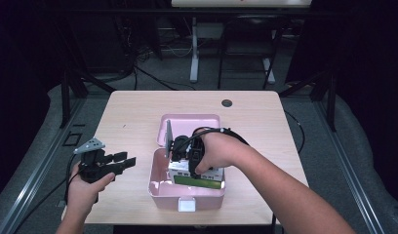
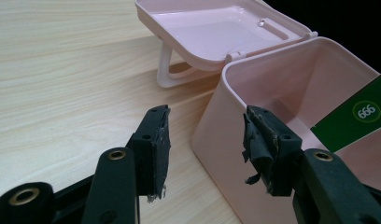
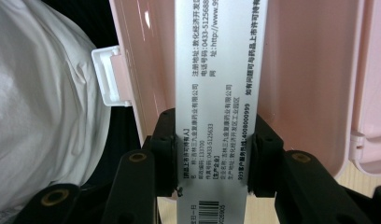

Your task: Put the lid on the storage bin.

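Observation:
A pink storage box (image 1: 163, 197) stands open at the front middle of the wooden table, its lid (image 1: 189, 122) folded back behind it. My right gripper (image 1: 180, 151) reaches down into the box. In the right gripper view it (image 3: 215, 140) is shut on a white medicine carton (image 3: 221, 70) with printed text, held against the box's pink inner wall (image 3: 300, 70). The carton's green side (image 1: 197, 179) shows inside the box. My left gripper (image 1: 126, 160) hovers open left of the box. Its jaws (image 2: 205, 114) are empty and point at the box's near corner (image 2: 282, 79), with the lid (image 2: 212, 32) and green carton (image 2: 361, 116) beyond.
A white latch (image 1: 187, 204) sits on the box's front wall. A round cable hole (image 1: 227, 103) is near the table's far edge. Bare tabletop (image 1: 129, 117) lies left of and behind the box. A white shirt (image 3: 39, 93) shows past the box.

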